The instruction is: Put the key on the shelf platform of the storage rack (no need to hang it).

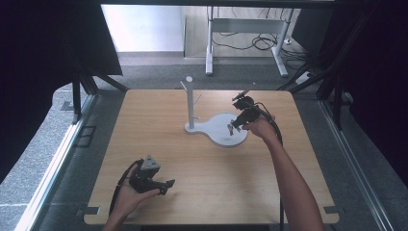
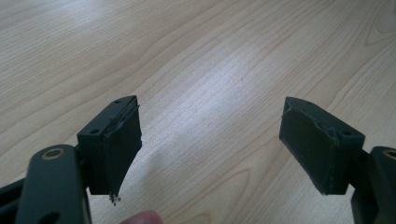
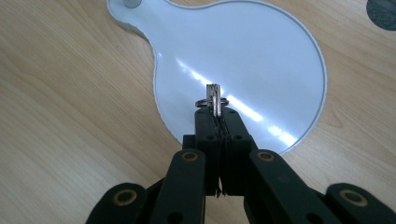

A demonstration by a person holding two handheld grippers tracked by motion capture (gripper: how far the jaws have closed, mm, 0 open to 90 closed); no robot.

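table (image 1: 202, 163): light wood grain | stand (image 3: 243, 51): white, glossy | key rings (image 3: 213, 99): silver metal | right gripper (image 3: 217, 122): blk | left gripper (image 2: 210, 144): blk pads

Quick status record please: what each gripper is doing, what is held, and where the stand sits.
left gripper: open, nothing between its fingers, low over the wooden table, near its front left
right gripper: shut on key ring
key ring: metal, pinched at the fingertips, over the stand's base
white stand: upright post with pegs, on a rounded flat base, mid-table

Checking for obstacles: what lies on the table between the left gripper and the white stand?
Nothing: the high view shows bare wooden table between the left gripper and the white stand.
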